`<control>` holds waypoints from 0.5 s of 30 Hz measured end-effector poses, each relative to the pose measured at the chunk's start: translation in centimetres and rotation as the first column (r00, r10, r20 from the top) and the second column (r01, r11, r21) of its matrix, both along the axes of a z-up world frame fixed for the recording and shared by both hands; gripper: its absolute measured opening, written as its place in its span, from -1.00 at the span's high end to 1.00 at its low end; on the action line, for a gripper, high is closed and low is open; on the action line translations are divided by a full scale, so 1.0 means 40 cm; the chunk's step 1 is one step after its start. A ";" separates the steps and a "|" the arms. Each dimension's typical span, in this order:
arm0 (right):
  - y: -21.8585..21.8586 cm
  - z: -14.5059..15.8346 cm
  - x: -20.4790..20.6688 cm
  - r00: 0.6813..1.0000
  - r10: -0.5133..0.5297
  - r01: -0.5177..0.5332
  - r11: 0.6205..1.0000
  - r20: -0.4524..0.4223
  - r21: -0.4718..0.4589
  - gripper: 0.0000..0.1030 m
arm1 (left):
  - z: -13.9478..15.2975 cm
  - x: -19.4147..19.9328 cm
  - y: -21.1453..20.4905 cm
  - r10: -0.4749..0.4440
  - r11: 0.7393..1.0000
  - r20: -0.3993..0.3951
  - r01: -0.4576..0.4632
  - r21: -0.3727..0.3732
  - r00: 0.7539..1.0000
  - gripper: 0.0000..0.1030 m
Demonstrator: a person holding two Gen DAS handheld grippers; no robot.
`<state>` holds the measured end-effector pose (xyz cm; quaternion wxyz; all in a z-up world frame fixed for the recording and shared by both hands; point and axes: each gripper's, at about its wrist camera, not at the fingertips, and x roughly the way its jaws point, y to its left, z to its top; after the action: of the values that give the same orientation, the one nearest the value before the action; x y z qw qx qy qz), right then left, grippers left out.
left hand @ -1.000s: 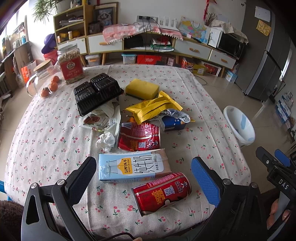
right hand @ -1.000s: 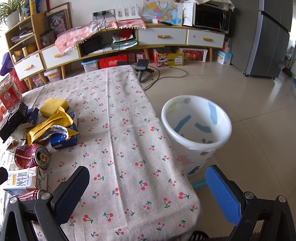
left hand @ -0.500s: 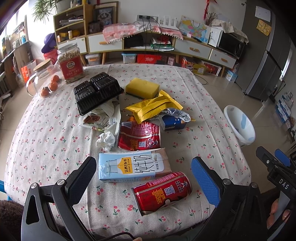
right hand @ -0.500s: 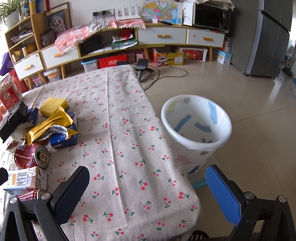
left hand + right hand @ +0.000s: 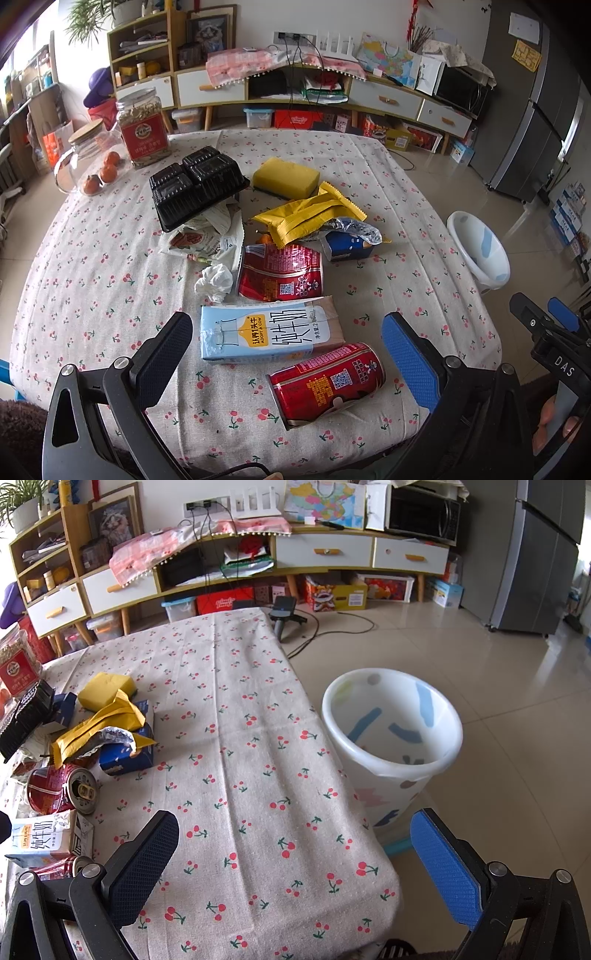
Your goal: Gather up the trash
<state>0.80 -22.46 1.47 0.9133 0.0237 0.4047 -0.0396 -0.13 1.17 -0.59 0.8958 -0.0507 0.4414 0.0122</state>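
Observation:
Trash lies in a heap on the cherry-print tablecloth [image 5: 92, 266]: a red can [image 5: 327, 382] on its side nearest me, a light blue milk carton [image 5: 266, 332], a crushed red can [image 5: 280, 275], a crumpled tissue [image 5: 215, 281], a yellow wrapper [image 5: 308, 216], a blue box [image 5: 347, 245] and a black plastic tray [image 5: 197, 184]. My left gripper [image 5: 288, 354] is open above the near can and carton, holding nothing. My right gripper [image 5: 291, 864] is open over the table's right corner. The white bin [image 5: 391, 738] stands on the floor beside the table.
A yellow sponge [image 5: 286, 177], a red-labelled jar [image 5: 142, 129] and a glass jar with oranges [image 5: 88, 162] sit at the far side. Shelves and drawers [image 5: 258, 557] line the wall; a grey fridge [image 5: 535, 554] stands at right. The tiled floor [image 5: 498, 664] surrounds the bin.

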 end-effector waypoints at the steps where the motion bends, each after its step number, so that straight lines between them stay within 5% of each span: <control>1: -0.001 0.000 0.000 1.000 0.000 0.000 1.000 0.000 0.000 -1.00 | 0.000 0.000 0.000 0.000 1.000 0.000 0.000 0.001 1.000 -1.00; 15: -0.005 0.003 -0.001 1.000 -0.005 0.005 1.000 0.006 -0.002 -1.00 | 0.005 -0.003 0.017 0.014 1.000 0.008 -0.014 0.000 1.000 -1.00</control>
<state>0.75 -22.66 1.59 0.9145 0.0238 0.4017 -0.0420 -0.26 1.87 -0.41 0.8975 -0.0540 0.4373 0.0183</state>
